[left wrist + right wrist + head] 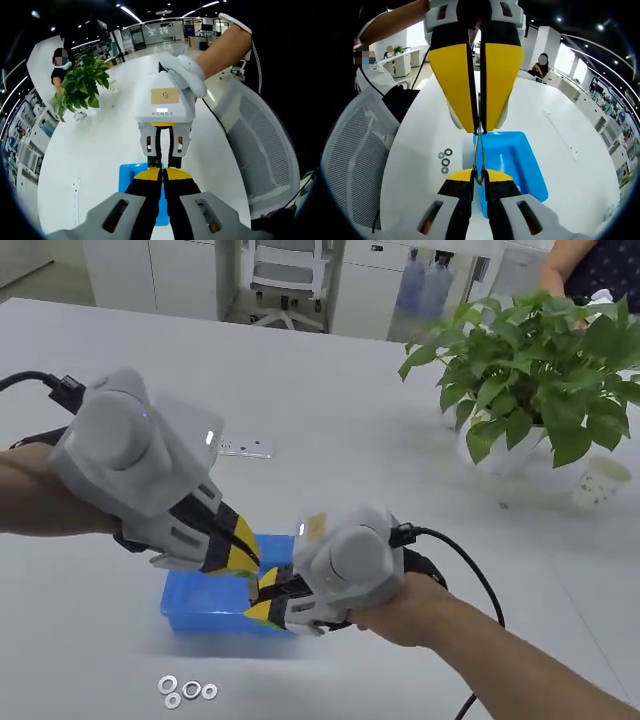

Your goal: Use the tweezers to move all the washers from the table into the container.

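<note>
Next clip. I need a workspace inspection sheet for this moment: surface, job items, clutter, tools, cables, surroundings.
Surface: white table, no spills seen.
Job's things: blue container, no washers seen inside; washers clustered on the table beside it; tweezers held over the container.
Clutter: potted plant, paper cup, socket strip.
Tools: left tool and right tool tip to tip, both shut on the tweezers.
Cables: black cable from the right tool; second cable at the left tool.
Surroundings: office chair, water bottles, a person behind the plant.
</note>
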Demonstrator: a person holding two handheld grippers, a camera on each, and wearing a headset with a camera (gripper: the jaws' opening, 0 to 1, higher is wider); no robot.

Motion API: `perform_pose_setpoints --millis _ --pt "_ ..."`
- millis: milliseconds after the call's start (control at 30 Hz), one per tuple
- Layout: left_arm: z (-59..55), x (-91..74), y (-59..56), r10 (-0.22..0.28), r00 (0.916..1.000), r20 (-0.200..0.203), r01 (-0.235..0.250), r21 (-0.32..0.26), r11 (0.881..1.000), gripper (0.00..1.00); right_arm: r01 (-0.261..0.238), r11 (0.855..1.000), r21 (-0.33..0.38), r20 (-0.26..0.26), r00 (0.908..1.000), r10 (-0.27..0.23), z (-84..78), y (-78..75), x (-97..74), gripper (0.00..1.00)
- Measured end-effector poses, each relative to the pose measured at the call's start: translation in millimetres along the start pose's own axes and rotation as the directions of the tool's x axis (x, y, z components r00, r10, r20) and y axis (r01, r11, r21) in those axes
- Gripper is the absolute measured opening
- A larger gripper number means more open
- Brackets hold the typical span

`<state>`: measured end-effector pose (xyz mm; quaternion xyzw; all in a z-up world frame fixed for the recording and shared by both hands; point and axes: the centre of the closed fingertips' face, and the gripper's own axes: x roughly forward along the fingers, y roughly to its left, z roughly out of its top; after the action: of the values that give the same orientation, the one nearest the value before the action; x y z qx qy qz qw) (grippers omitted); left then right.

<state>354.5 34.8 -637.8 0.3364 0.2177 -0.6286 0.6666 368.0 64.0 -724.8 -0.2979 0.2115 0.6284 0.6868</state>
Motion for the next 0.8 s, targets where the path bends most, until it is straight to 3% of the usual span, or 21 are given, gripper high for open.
perform_pose_setpoints --millis 367,800 --pt "-4.7 -1.0 20.5 0.016 0.9999 -0.004 -0.016 0.000 1.000 0.06 0.007 1.000 -0.015 0.000 1.0000 -0.007 1.4 -21.9 4.0 0.10" --pt "-23.9 14.3 38.6 0.019 0.9996 -0.019 -0.019 -0.018 1.000 0.06 -0.005 1.000 -0.011 -0.011 0.9999 0.005 -14.1 -39.1 21.8 0.10"
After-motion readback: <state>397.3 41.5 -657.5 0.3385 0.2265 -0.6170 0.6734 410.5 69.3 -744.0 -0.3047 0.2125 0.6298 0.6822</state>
